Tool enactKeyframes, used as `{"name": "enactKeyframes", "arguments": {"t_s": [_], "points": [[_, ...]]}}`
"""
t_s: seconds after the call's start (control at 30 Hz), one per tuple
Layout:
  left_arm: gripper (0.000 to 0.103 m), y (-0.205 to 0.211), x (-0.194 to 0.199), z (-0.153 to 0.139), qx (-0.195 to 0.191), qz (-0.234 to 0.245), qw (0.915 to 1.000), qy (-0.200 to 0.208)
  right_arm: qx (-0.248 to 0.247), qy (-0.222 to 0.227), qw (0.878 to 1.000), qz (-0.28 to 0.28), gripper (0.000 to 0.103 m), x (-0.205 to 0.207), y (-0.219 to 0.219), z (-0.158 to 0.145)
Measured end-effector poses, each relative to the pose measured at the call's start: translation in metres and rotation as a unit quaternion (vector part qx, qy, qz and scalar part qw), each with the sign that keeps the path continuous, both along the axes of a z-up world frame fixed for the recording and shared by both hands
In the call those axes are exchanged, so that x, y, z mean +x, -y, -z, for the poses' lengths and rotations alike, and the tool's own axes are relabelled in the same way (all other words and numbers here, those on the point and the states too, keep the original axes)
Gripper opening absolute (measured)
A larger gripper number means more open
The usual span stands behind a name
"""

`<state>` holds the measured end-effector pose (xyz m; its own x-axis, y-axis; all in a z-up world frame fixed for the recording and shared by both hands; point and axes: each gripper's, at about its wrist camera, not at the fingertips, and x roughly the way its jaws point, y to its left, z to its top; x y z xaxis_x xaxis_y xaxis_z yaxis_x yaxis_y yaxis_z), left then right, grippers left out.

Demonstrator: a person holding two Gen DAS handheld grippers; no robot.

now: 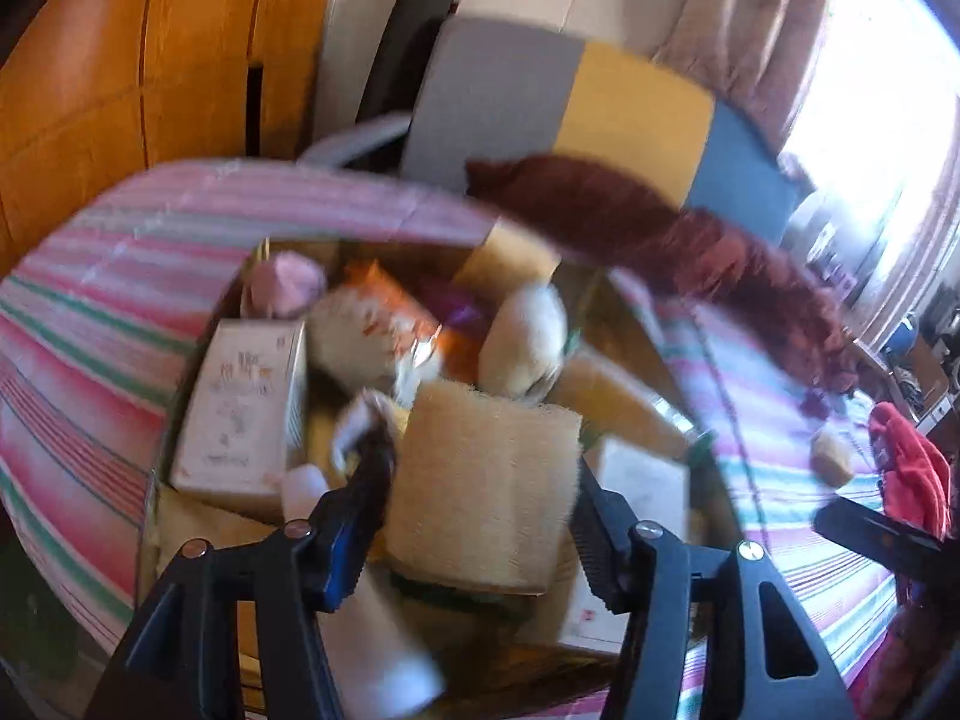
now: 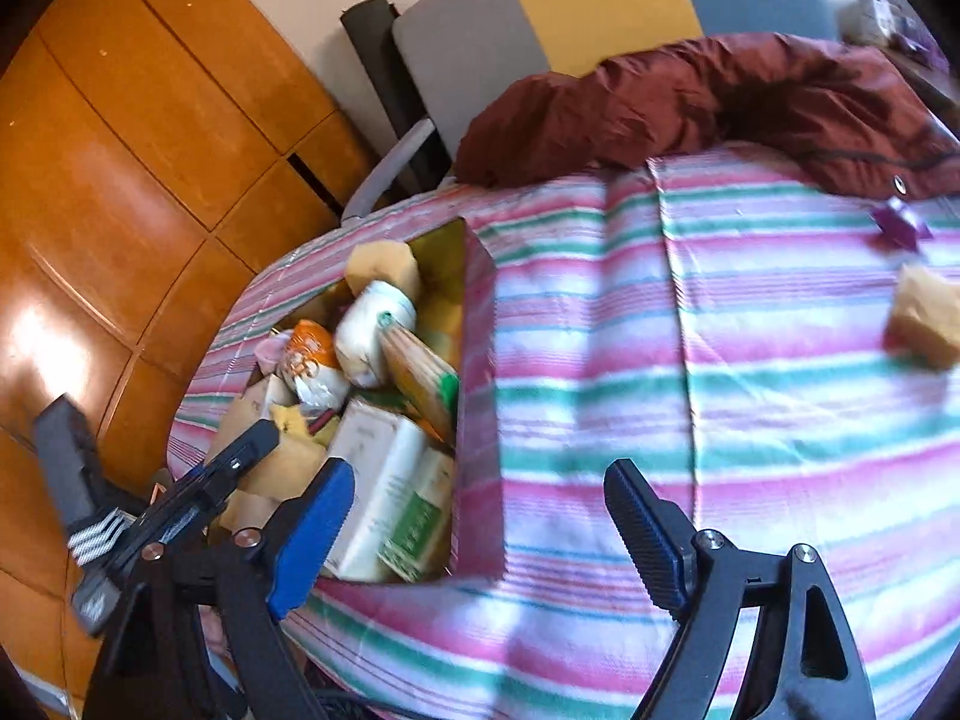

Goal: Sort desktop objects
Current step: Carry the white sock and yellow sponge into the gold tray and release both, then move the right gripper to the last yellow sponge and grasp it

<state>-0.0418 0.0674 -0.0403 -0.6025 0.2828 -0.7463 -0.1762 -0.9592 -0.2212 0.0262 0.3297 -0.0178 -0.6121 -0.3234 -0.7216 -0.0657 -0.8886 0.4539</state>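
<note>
My left gripper [image 1: 474, 498] hangs over a full cardboard box [image 1: 198, 330] and its fingers stand on both sides of a tan loofah sponge [image 1: 480, 480]; blur hides whether they press it. The box holds a white carton [image 1: 240, 408], an orange packet [image 1: 390, 312] and a white bottle [image 1: 528, 336]. My right gripper [image 2: 474, 516] is open and empty above the striped tablecloth [image 2: 750, 360], just right of the same box [image 2: 474, 360]. Another tan sponge [image 2: 924, 318] lies far right on the cloth; it also shows in the left wrist view [image 1: 831, 456].
A dark red jacket [image 2: 720, 102] lies along the table's far edge. A small purple clip [image 2: 900, 228] sits near it. A chair [image 2: 540, 18] with a grey, yellow and blue back stands behind. A red cloth [image 1: 912, 468] is at the right.
</note>
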Motion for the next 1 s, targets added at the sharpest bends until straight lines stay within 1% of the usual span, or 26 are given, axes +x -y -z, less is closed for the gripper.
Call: {"name": "enactKeyframes", "arguments": {"t_s": [0.03,0.17,0.2,0.23,0.27,0.33,0.43,0.5,0.53,0.57,0.63,0.7,0.83,0.9,0.97,1.0], "points": [[0.059,-0.002,-0.005,0.003,-0.004,0.003,1.0000,0.005,0.002,0.001,1.000,0.003,0.086,0.004,-0.002,0.001],[0.054,-0.016,-0.018,-0.003,-0.030,0.017,0.9993,-0.013,0.011,0.008,1.000,0.014,0.086,0.015,-0.011,0.004],[0.054,-0.015,-0.019,-0.004,-0.026,0.016,0.9995,-0.006,0.015,0.009,1.000,0.019,0.086,0.018,-0.014,0.003],[0.053,-0.012,-0.018,-0.005,-0.012,0.019,0.9997,0.001,0.017,0.009,1.000,0.023,0.086,0.021,-0.017,0.003],[0.055,-0.008,-0.014,-0.006,0.006,0.025,0.9997,0.005,0.017,0.008,0.999,0.030,0.086,0.025,-0.021,0.003],[0.059,-0.001,-0.002,-0.007,0.025,0.035,0.9991,0.003,0.011,0.010,0.999,0.038,0.087,0.030,-0.028,0.005],[0.060,0.010,0.020,-0.008,0.017,0.034,0.9992,-0.011,0.005,0.019,0.999,0.049,0.087,0.035,-0.038,0.011],[0.060,0.019,0.034,-0.005,0.018,0.032,0.9993,-0.009,0.000,0.024,0.998,0.056,0.088,0.038,-0.044,0.014],[0.063,0.021,0.038,-0.004,0.020,0.034,0.9992,-0.007,-0.003,0.026,0.998,0.061,0.088,0.039,-0.047,0.016],[0.065,0.022,0.043,-0.002,0.017,0.038,0.9991,-0.005,-0.004,0.026,0.998,0.063,0.088,0.040,-0.049,0.017],[0.066,0.022,0.051,0.000,0.001,0.044,0.9989,-0.012,-0.004,0.028,0.997,0.069,0.088,0.043,-0.052,0.018],[0.066,0.026,0.057,-0.003,0.006,0.050,0.9986,-0.015,-0.006,0.031,0.997,0.070,0.088,0.045,-0.053,0.020],[0.066,0.038,0.073,-0.018,0.022,0.049,0.9979,-0.036,-0.001,0.033,0.997,0.073,0.089,0.049,-0.054,0.021],[0.066,0.040,0.077,-0.020,0.015,0.045,0.9980,-0.041,-0.001,0.034,0.996,0.077,0.089,0.050,-0.057,0.022],[0.065,0.044,0.076,-0.022,0.007,0.030,0.9985,-0.046,-0.002,0.034,0.996,0.082,0.089,0.050,-0.061,0.021],[0.064,0.044,0.072,-0.021,-0.016,0.011,0.9990,-0.040,-0.001,0.033,0.996,0.085,0.089,0.050,-0.063,0.020]]}}
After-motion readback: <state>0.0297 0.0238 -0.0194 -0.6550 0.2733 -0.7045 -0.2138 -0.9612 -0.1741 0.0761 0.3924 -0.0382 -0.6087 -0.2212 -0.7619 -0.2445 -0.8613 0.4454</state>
